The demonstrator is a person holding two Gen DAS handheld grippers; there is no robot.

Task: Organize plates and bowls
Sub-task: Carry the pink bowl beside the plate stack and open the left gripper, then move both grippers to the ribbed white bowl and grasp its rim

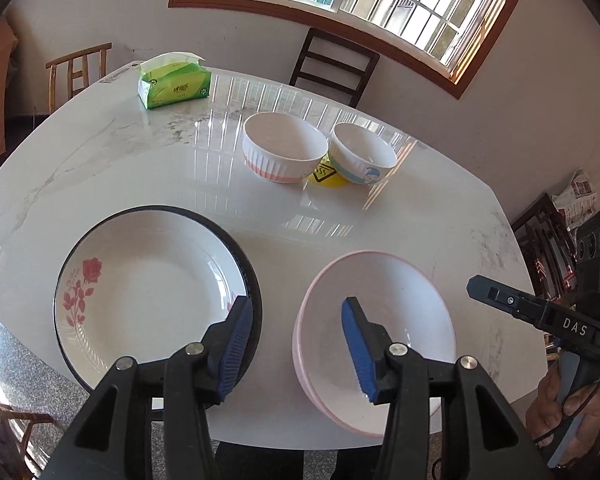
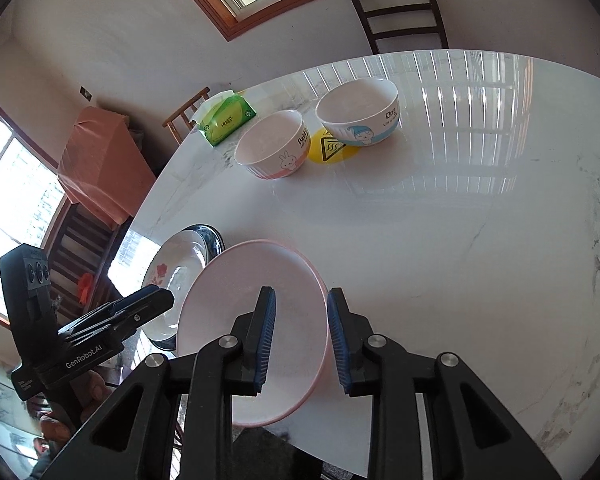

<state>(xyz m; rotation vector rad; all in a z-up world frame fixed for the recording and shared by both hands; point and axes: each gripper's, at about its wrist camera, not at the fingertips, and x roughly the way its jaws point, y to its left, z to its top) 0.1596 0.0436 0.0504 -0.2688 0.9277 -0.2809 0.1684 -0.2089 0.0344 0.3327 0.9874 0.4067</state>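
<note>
A pink-rimmed plate (image 1: 384, 312) lies at the table's near edge. A rose-patterned plate (image 1: 148, 292) with a black rim lies to its left. My left gripper (image 1: 296, 344) is open above the gap between the two plates, empty. My right gripper (image 2: 301, 340) is open, its fingers either side of the pink plate's (image 2: 236, 312) right rim, not closed on it. The right gripper also shows in the left wrist view (image 1: 540, 312). A pink ribbed bowl (image 1: 282, 148) and a blue cartoon bowl (image 1: 360, 154) stand further back, side by side.
A green tissue pack (image 1: 174, 82) lies at the table's far left. A yellow warning sticker (image 1: 326, 174) sits between the bowls. Chairs stand around the white marble table (image 1: 140, 168). The rose plate (image 2: 168, 276) and left gripper (image 2: 132, 312) show in the right wrist view.
</note>
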